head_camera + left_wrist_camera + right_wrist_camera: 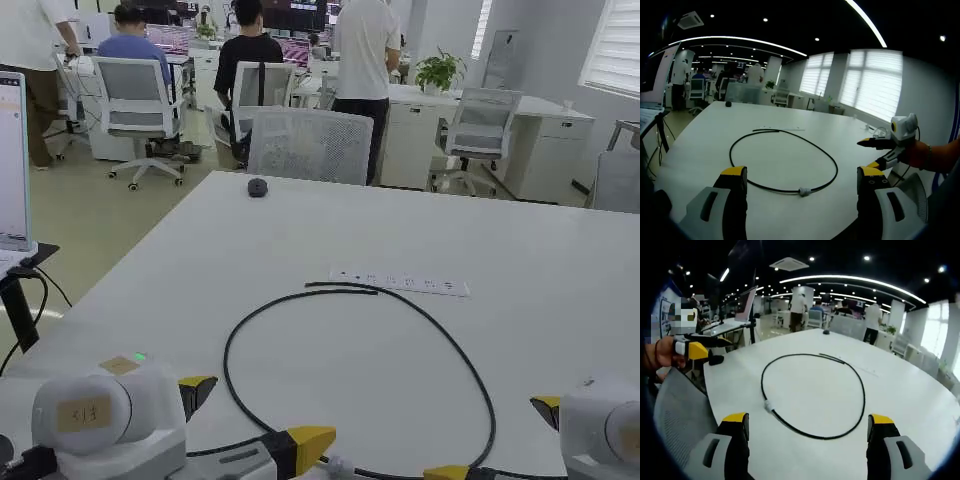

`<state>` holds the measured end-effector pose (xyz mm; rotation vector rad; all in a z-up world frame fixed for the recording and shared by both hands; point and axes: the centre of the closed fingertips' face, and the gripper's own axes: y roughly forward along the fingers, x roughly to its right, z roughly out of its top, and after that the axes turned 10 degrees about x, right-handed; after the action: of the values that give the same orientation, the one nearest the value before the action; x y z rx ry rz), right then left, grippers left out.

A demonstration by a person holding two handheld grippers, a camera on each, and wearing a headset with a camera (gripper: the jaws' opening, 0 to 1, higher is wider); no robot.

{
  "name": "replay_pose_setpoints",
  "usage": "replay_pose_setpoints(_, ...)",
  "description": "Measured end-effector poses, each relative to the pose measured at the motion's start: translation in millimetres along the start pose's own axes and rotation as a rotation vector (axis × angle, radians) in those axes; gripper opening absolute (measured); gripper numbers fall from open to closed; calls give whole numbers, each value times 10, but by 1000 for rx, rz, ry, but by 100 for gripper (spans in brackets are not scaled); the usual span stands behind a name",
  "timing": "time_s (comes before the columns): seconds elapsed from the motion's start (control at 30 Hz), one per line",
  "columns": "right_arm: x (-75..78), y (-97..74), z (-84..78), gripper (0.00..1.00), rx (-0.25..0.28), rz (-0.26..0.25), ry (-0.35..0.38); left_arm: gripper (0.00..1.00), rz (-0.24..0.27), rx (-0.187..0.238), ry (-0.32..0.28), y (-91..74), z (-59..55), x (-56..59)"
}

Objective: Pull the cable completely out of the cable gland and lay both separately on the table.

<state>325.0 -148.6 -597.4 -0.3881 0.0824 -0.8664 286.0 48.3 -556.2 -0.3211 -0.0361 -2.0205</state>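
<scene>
The left claw [801, 174] and the right claw [809, 419] both gape open at the frame bottoms, gripping nothing. The black cable [228, 345] lies looped mid-frame on the white surface [520, 260], with the gland [804, 191] on the loop's lower edge.

Left gripper [801, 173] hangs low, jaws spread wide; right gripper [809, 418] sits level beside it, jaws wide apart too.
</scene>
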Motion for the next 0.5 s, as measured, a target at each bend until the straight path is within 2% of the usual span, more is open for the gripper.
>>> replay_pose_setpoints(0.5,-13,39,-11,99,-2,2,4,91,-4,-7,-1,15,-34,-2)
